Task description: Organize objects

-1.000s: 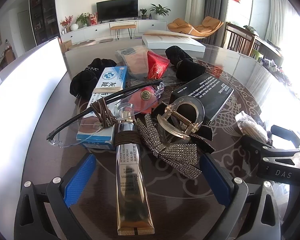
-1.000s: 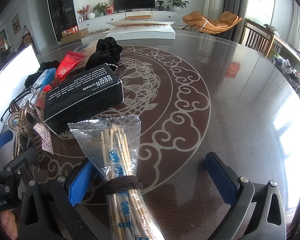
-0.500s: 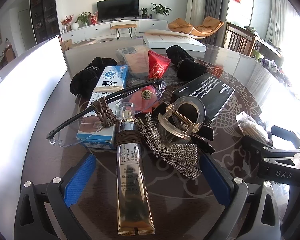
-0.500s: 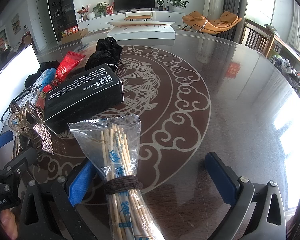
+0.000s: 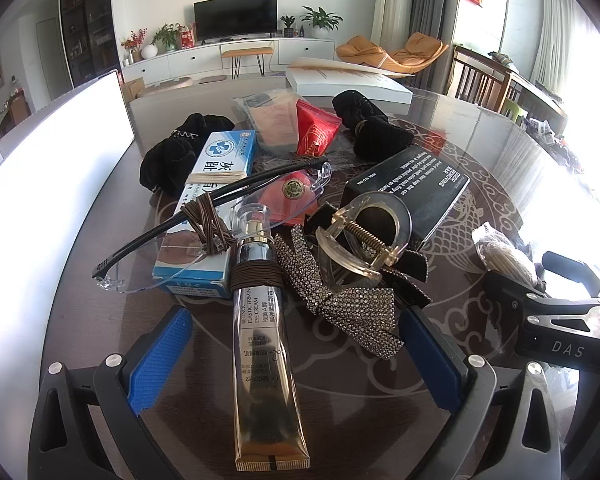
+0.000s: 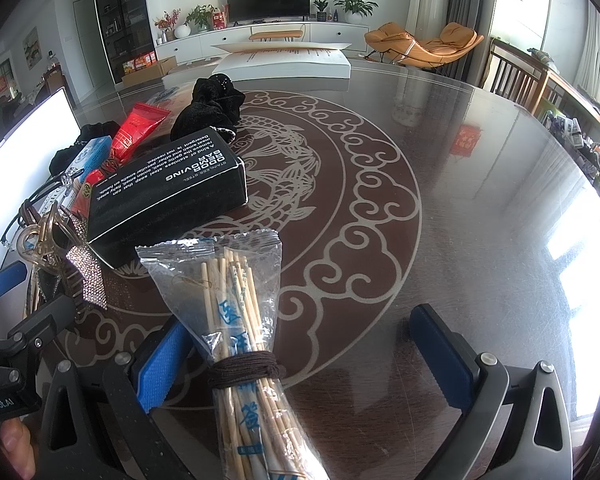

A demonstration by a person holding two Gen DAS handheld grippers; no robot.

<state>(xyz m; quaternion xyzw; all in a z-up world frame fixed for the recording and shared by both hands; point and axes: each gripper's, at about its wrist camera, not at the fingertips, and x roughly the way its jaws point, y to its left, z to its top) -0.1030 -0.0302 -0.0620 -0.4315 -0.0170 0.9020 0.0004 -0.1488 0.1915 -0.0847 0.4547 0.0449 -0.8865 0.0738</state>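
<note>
My left gripper is open, its blue pads on either side of a gold eye-cream tube wrapped with a brown hair tie. Beside the tube lie a rhinestone bow, a clear claw clip, clear glasses and a blue medicine box. My right gripper is open around a plastic bag of wooden toothpicks bound with a brown tie. A black soap box lies just beyond it, also in the left wrist view.
The dark glass table has a carp pattern. Red packets, black scrunchies and a clear pouch lie behind. A white box stands at the far edge, a bright screen on the left.
</note>
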